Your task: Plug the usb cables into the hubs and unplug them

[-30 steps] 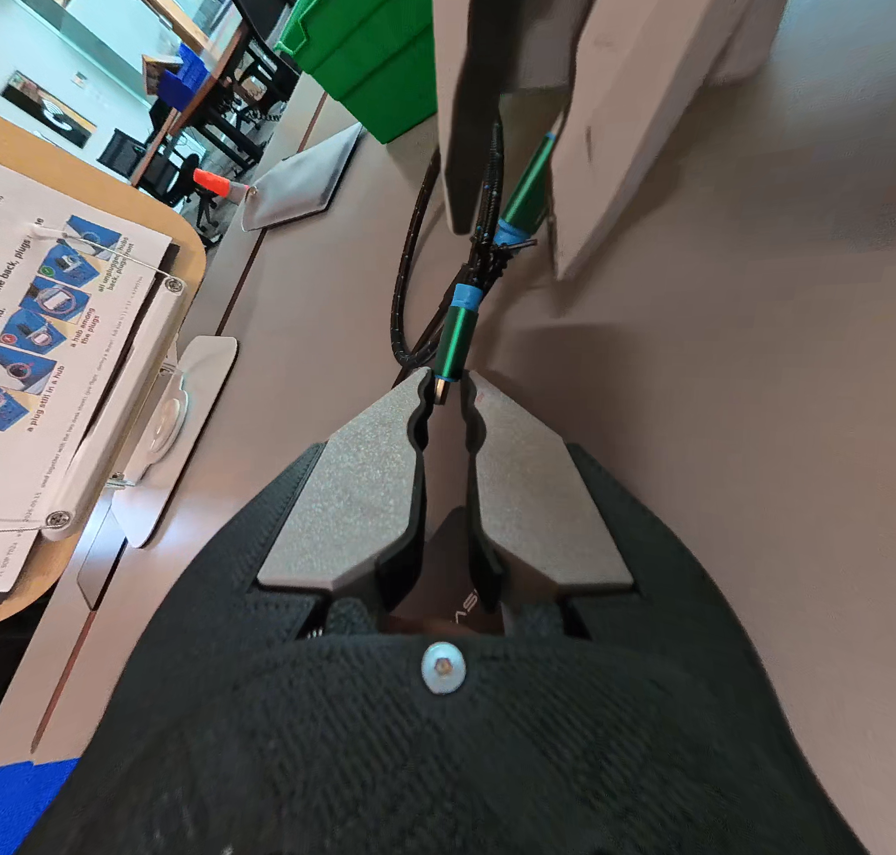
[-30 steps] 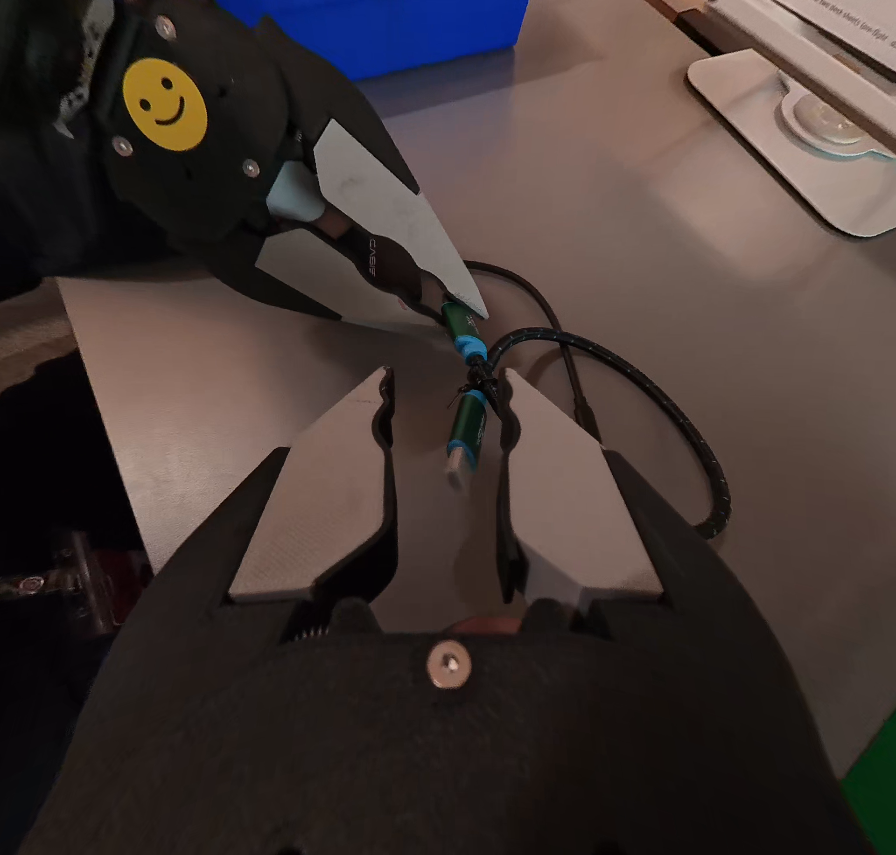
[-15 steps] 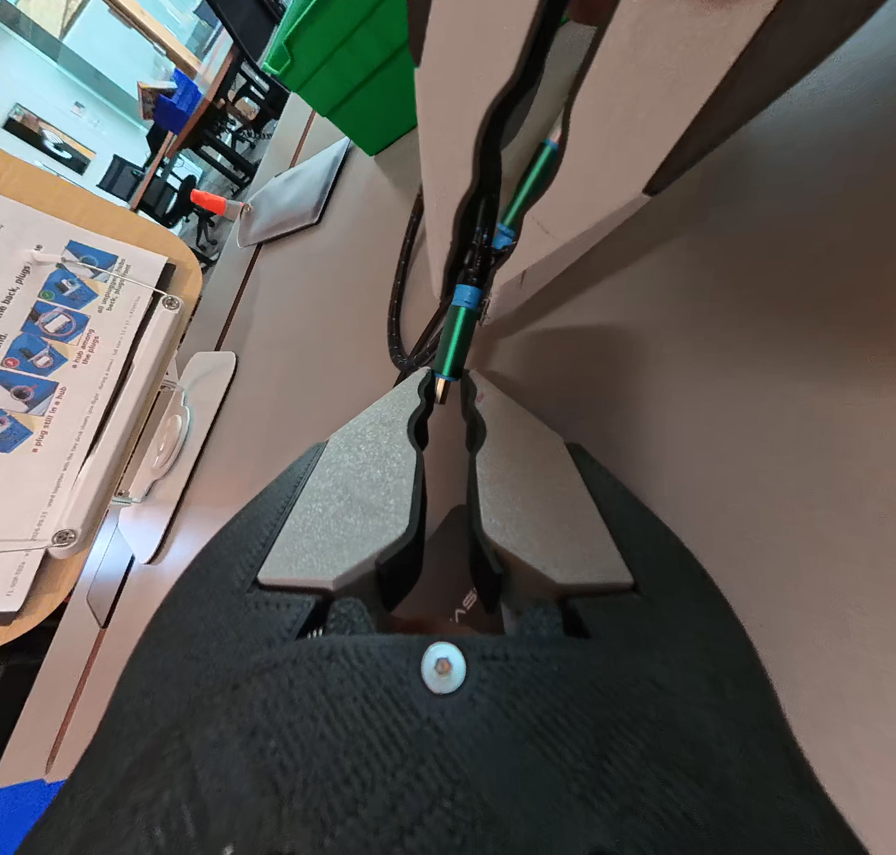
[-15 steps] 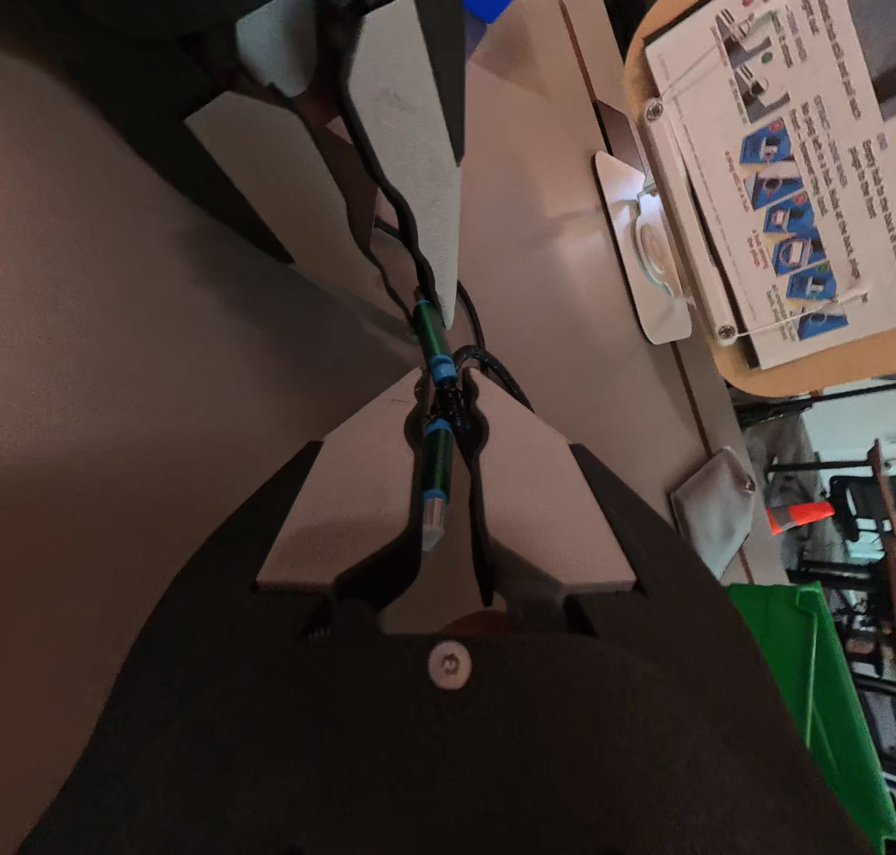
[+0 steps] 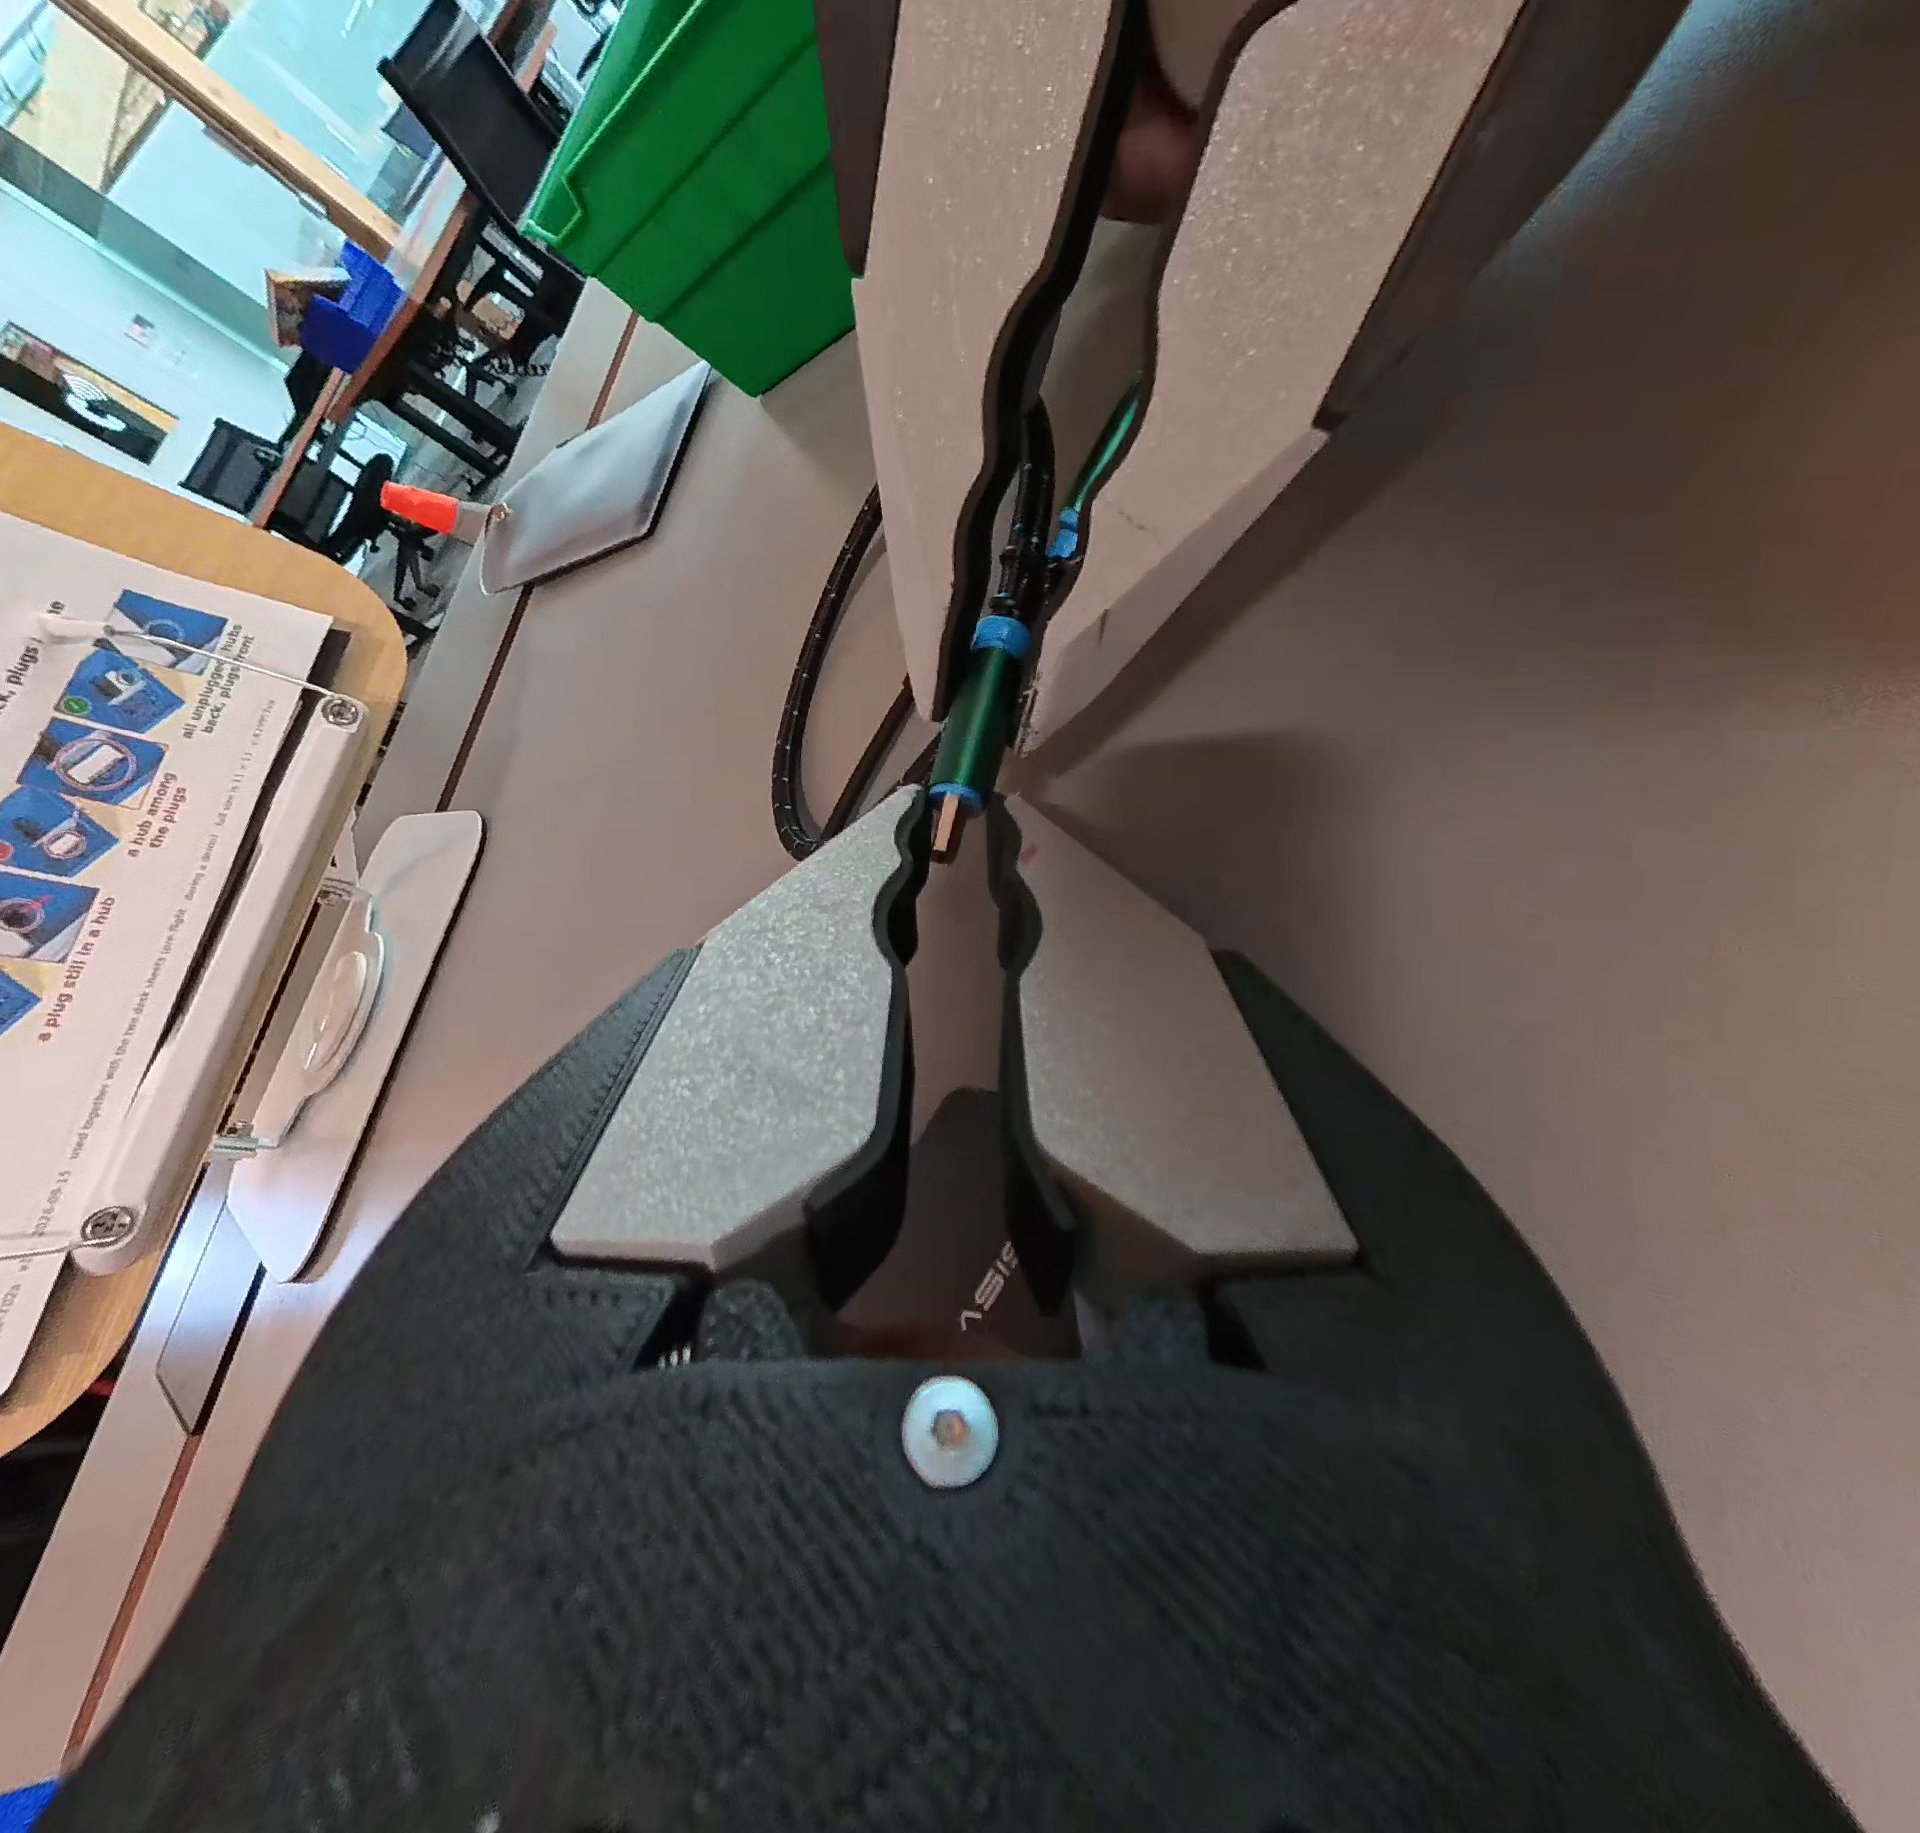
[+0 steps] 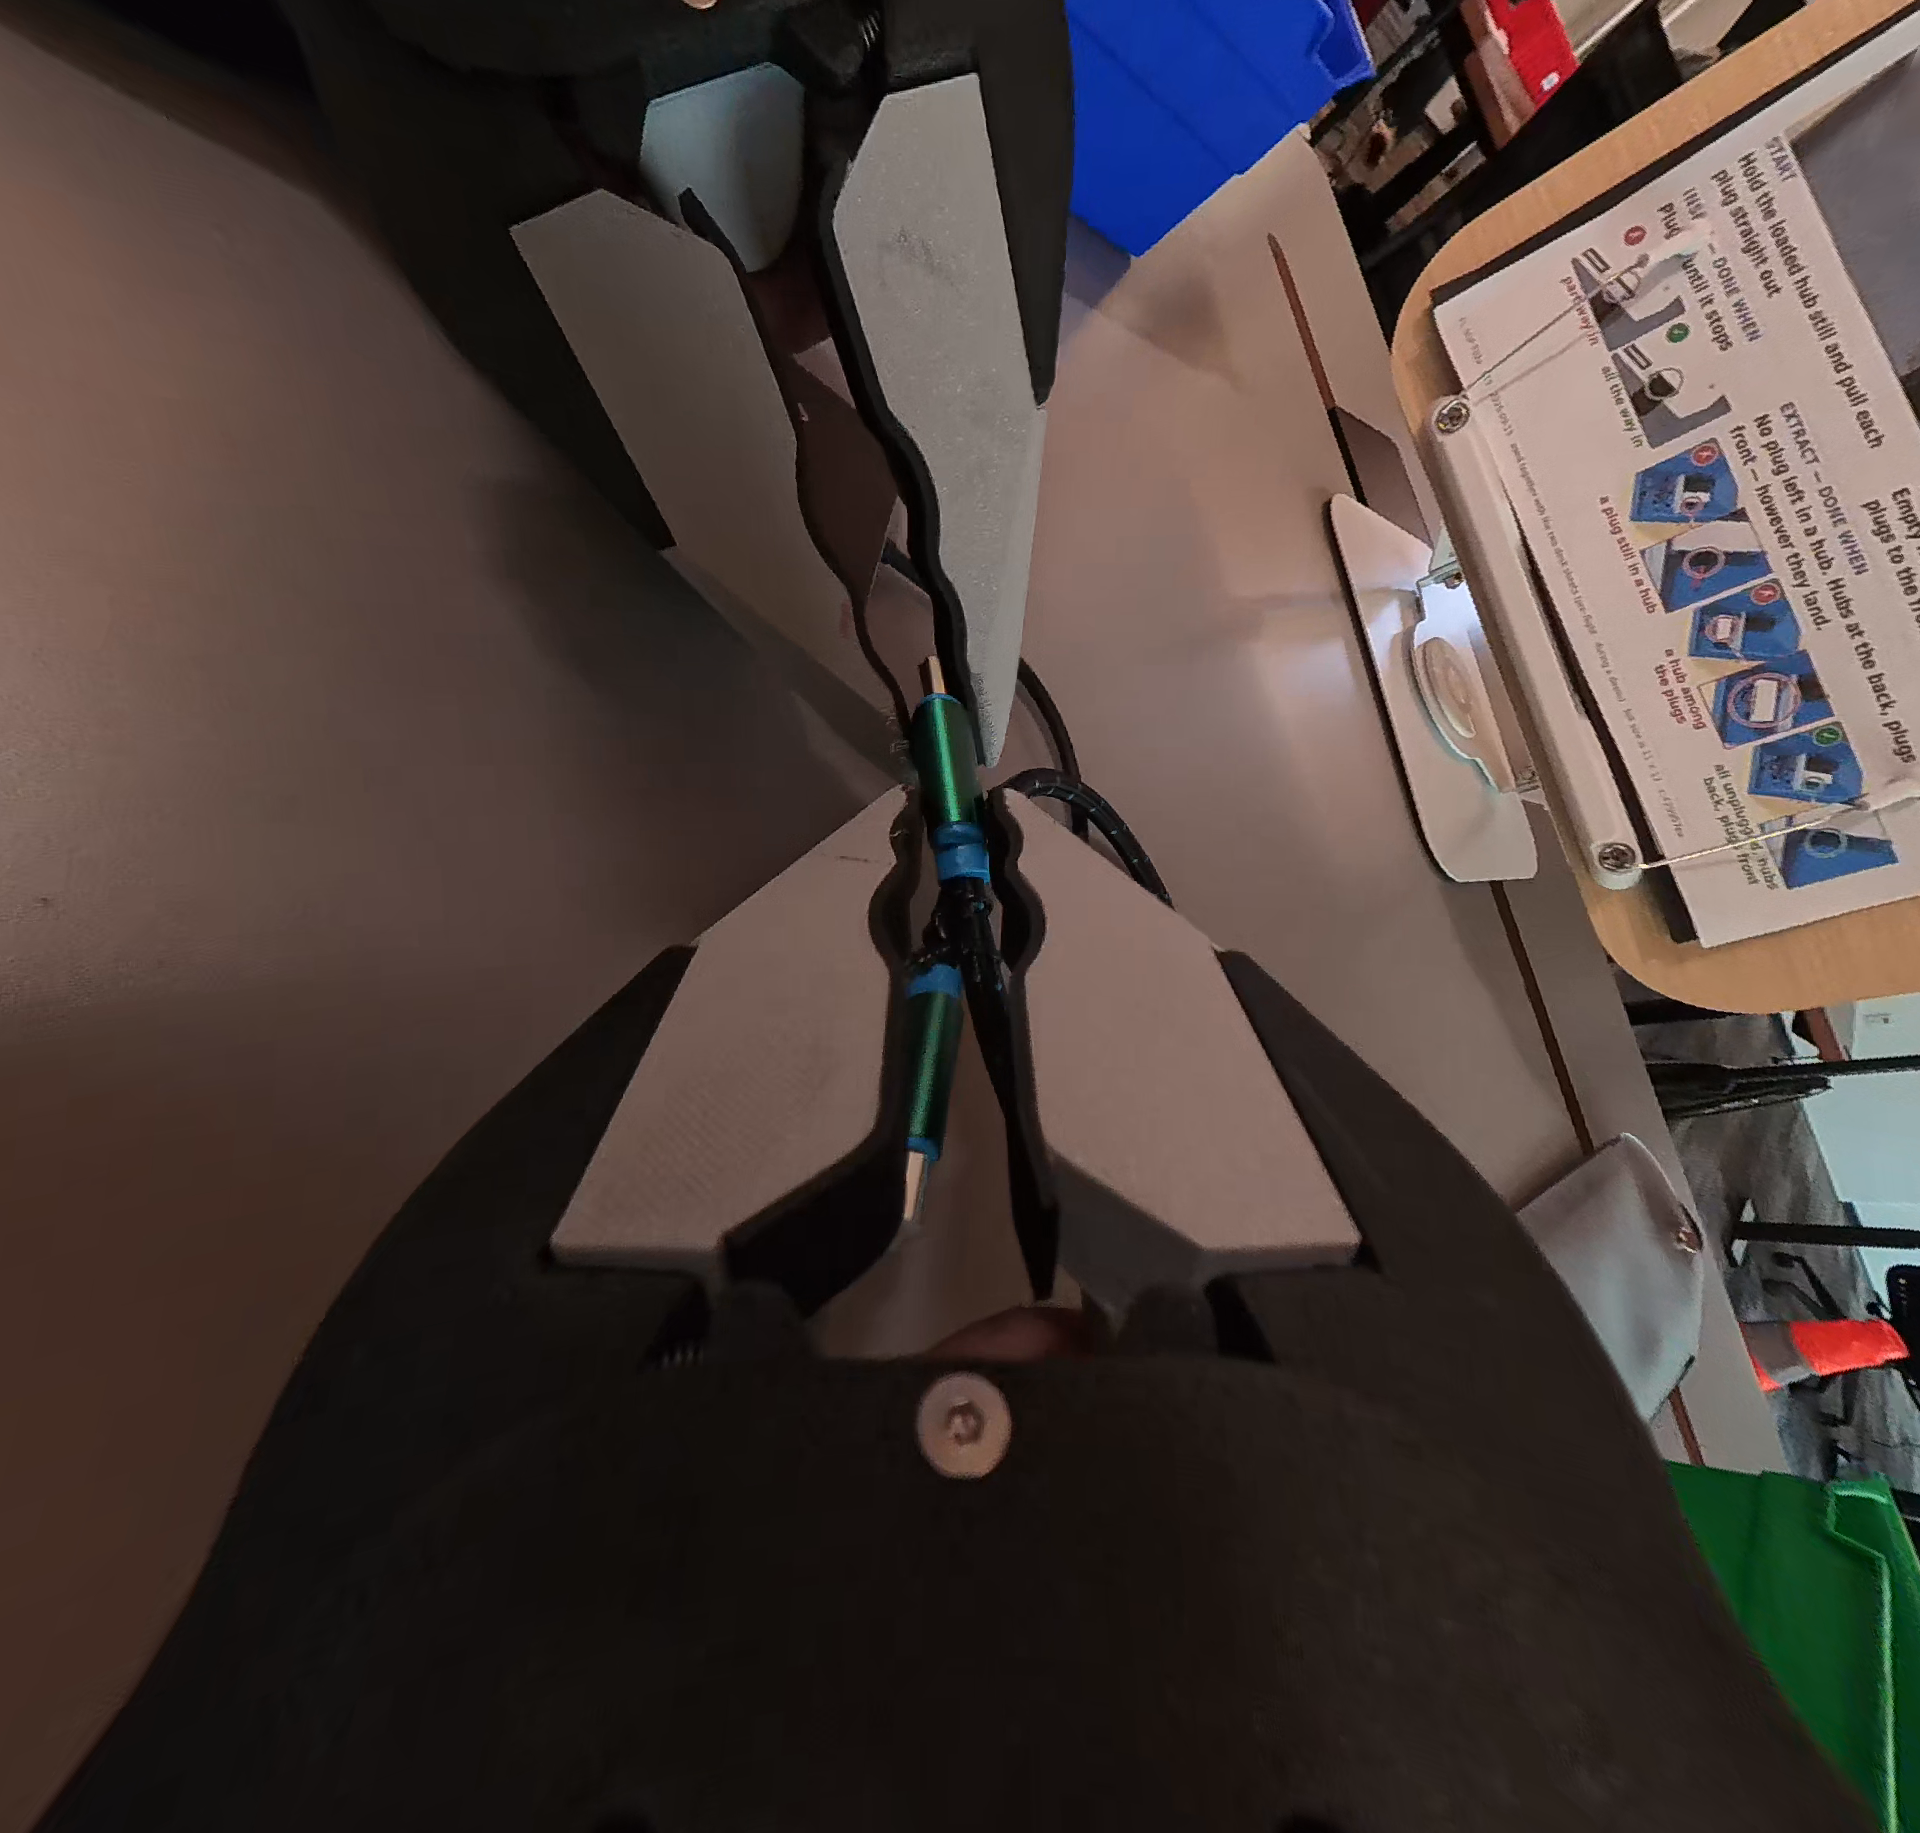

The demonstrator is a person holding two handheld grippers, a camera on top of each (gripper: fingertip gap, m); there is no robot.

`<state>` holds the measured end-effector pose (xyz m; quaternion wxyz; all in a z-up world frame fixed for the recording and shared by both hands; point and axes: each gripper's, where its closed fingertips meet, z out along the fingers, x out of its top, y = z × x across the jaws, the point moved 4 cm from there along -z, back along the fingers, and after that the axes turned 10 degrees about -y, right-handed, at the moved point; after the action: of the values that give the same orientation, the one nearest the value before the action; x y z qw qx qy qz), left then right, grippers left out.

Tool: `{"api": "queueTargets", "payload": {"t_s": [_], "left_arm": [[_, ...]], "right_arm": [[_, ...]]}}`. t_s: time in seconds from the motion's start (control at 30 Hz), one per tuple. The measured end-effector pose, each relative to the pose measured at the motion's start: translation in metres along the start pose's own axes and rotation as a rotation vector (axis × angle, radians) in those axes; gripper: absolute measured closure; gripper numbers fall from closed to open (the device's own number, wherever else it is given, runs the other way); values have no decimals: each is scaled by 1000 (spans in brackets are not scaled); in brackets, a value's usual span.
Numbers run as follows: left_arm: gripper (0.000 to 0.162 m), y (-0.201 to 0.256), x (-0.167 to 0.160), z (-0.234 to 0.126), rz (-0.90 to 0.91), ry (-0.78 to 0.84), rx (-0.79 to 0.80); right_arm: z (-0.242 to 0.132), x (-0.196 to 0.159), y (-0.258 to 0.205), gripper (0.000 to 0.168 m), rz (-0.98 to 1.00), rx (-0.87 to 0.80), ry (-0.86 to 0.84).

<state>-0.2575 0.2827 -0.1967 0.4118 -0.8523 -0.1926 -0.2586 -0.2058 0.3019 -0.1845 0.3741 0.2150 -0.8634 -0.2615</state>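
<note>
My left gripper (image 5: 961,817) is shut on a black hub (image 5: 971,1274) held deep between its fingers. A green plug (image 5: 971,718) with blue bands points into its fingertips, its metal tip bare between them. My right gripper (image 6: 956,796) faces it tip to tip and is shut on the black braided cable (image 6: 971,916) just behind that green plug (image 6: 940,744). A second green plug (image 6: 925,1066) lies back between the right fingers. The right gripper (image 5: 987,729) comes in from the top of the left wrist view, and the left gripper (image 6: 940,734) from the top of the right wrist view.
Below lies a grey table (image 5: 1507,952). A loop of cable (image 5: 805,703) hangs to one side. A green bin (image 5: 717,152), a blue bin (image 6: 1174,69), a printed sheet in a clear stand (image 6: 1714,588) and a grey pouch with an orange tag (image 5: 603,495) stand around. My two grippers' fingertips are within a few centimetres of each other.
My right gripper was open around the plugs one second ago; it has closed on the cable. Both views have rolled, and the two grippers have come closer, tip to tip.
</note>
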Motion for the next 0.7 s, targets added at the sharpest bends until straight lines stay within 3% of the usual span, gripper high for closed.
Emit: {"api": "queueTargets", "payload": {"t_s": [0.13,0.27,0.37,0.57,0.7], "left_arm": [[151,-8,1,-1,-45,10,58],[123,-24,-1,-20,-188,34,79],[115,-34,-8,-47,-259,12,91],[103,-18,-47,-81,-39,-322,-27],[100,-7,-52,-78,49,-415,-260]], "right_arm": [[2,-1,7,159,34,-50,6],[5,-9,15,159,99,-76,12],[3,-12,19,159,114,-93,18],[4,-16,16,159,151,-56,40],[1,-18,15,159,180,-23,62]]}}
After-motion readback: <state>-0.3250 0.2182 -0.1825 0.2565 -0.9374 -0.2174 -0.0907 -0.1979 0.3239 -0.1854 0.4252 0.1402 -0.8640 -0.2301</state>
